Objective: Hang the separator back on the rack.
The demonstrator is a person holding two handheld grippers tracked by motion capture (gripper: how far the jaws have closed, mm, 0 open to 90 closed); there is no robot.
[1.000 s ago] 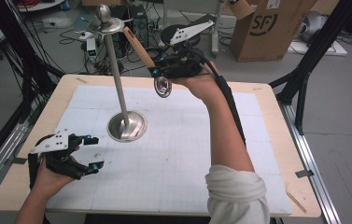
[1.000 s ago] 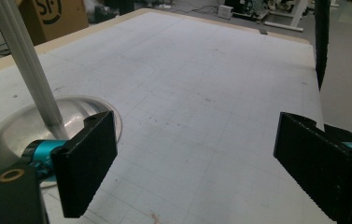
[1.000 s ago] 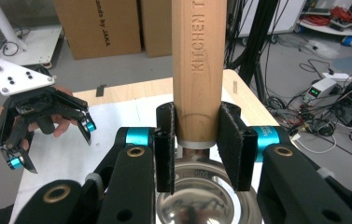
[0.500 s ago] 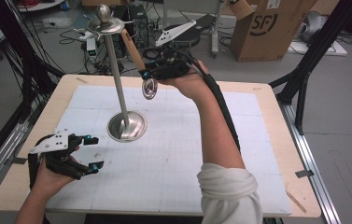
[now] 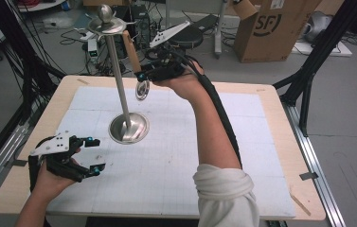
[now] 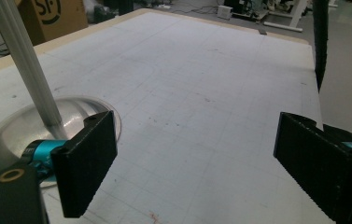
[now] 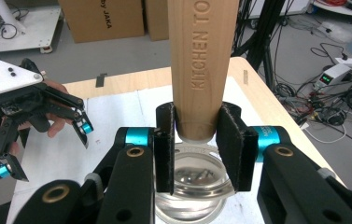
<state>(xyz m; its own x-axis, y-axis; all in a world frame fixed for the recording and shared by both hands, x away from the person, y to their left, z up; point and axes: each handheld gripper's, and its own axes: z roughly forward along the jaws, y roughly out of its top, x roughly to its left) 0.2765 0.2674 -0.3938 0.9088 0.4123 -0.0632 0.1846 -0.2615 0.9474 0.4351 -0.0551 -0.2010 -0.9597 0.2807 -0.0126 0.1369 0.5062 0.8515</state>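
Right gripper point(image 5: 144, 75) raised beside the stand's point(image 5: 118, 80) upper pole, clamped on the wooden handle of a ladle point(image 7: 205, 70); handle angled up toward the hook disc at the stand's top, steel bowl hanging just below the jaws. Left gripper point(image 5: 92, 154) resting low at the near edge of the table point(image 5: 271, 101), jaws spread wide, nothing between them, stand base just ahead and to one side of it.

Risks, as judged:
- Grip taken low on the handle, close to the bowl; smooth rounded wood against narrow ribbed pads. Rotation or slip in the jaws likely if the handle end knocks the disc or a hook.
- Tall thin pole on a small domed base, unsupported by the left gripper. Sideways push from the ladle could tip or slide the stand on the mat.
- Handle end close under the disc; whether a hanging hole or loop exists cannot be told, so a missed hook is possible.

Materials and shapes:
- Ladle: pale cylindrical wood handle with stamped lettering; polished, reflective round bowl.
- Stand: brushed metal pole, ball finial, thin prongs.
- Table: pale wood rim, white gridded mat, lightly scuffed.
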